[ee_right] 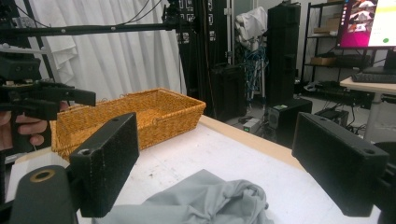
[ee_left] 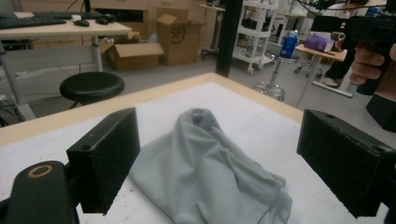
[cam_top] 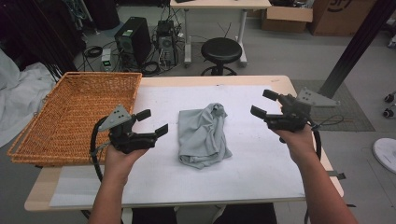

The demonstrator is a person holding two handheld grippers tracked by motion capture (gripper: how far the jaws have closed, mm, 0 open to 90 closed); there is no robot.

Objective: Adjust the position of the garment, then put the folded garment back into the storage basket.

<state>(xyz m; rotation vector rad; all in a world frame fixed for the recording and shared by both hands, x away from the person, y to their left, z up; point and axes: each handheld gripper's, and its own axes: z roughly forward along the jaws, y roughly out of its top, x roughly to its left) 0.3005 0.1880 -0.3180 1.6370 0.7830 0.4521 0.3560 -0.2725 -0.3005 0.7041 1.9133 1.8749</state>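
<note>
A crumpled grey cloth (cam_top: 203, 135) lies in a loose heap on the white mat (cam_top: 243, 172) in the middle of the table. My left gripper (cam_top: 155, 122) hovers open to the left of the cloth, held above the table, nothing between its jaws. My right gripper (cam_top: 264, 103) hovers open on the cloth's right side, also holding nothing. In the left gripper view the cloth (ee_left: 210, 172) lies beyond and below the wide jaws, and the right gripper (ee_left: 373, 28) shows at the far right. In the right gripper view the cloth (ee_right: 201, 200) lies low between the jaws.
A woven orange basket (cam_top: 74, 114) sits on the table's left part, overhanging the edge; the same basket (ee_right: 135, 116) appears in the right gripper view. Behind the table stand a black stool (cam_top: 221, 50), computer towers (cam_top: 133, 39) and a desk.
</note>
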